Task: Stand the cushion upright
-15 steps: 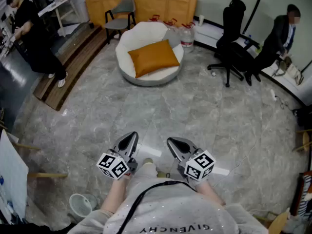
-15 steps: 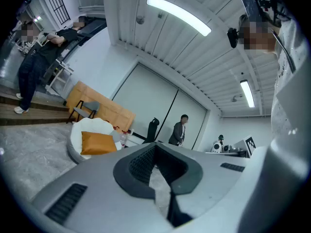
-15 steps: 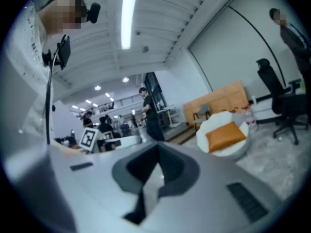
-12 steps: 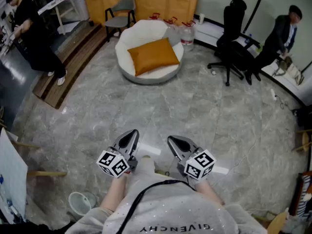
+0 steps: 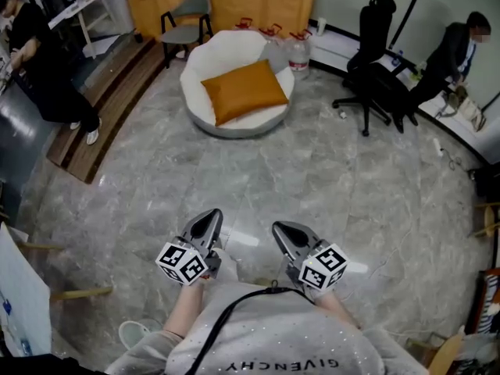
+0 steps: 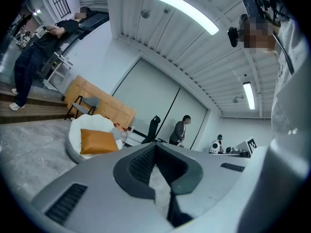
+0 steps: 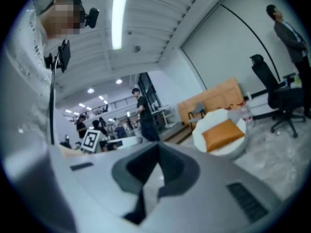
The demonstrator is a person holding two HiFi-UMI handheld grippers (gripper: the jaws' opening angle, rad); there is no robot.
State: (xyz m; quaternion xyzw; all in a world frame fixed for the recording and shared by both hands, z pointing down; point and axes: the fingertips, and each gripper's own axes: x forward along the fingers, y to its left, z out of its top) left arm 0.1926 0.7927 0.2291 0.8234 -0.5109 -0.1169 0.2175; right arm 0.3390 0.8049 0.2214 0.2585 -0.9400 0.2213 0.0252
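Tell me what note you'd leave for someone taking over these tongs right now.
Tongs: left tongs and right tongs are both shut and empty, held side by side.
Things: the orange cushion lies on the round white seat, far ahead and out of reach.
Done: nothing yet; the cushion is untouched.
Left: walk to the seat, open the tongs, grip the cushion and stand it upright.

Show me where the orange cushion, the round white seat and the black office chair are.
orange cushion [image 5: 244,91], head view, middle of its top face.
round white seat [image 5: 226,51], head view, bare backrest behind the cushion.
black office chair [image 5: 376,22], head view, its backrest.
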